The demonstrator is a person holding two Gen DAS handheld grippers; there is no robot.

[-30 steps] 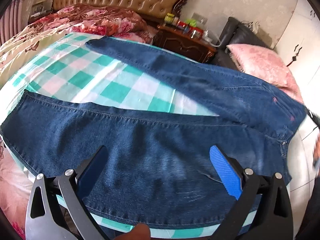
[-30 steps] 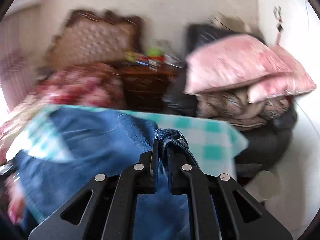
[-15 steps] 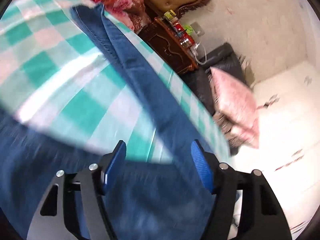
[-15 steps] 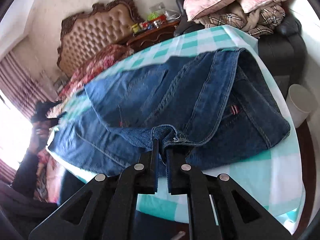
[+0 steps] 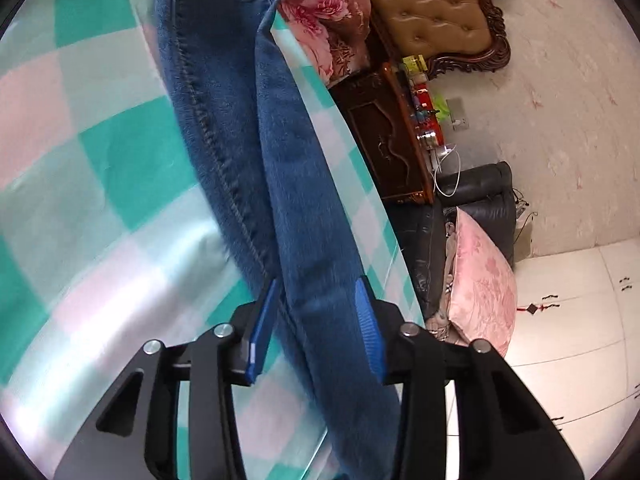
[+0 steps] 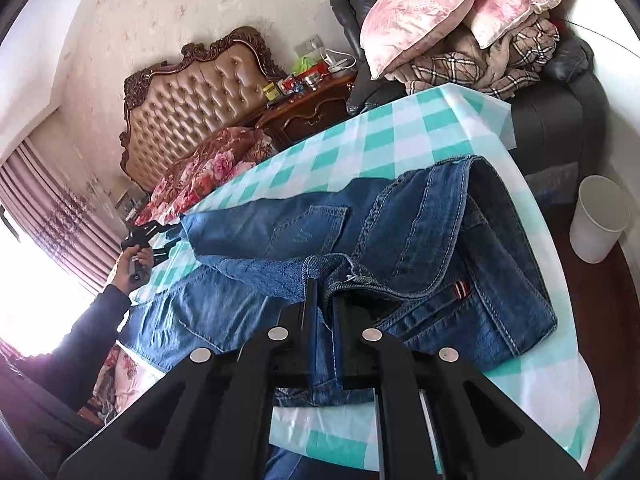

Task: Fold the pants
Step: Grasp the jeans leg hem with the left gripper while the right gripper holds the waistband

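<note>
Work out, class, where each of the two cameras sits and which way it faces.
Left wrist: on the left gripper, looking along a jeans leg between its closing jaws toward the nightstand; only its fingers show.
Right wrist: on the right gripper, shut on the jeans' waistband, facing the headboard; the person's sleeve and left gripper show.
Shared: jeans, checked tablecloth, headboard, nightstand, pink pillow.

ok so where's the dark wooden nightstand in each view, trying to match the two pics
Left wrist view: the nightstand sits right of centre in the upper half, just past the far edge of the checked tablecloth, tilted because the camera is rolled.
Right wrist view: it is above centre, behind the tablecloth, left of the black sofa.
Shared landmark: the tufted headboard stands right beside it in both.
</note>
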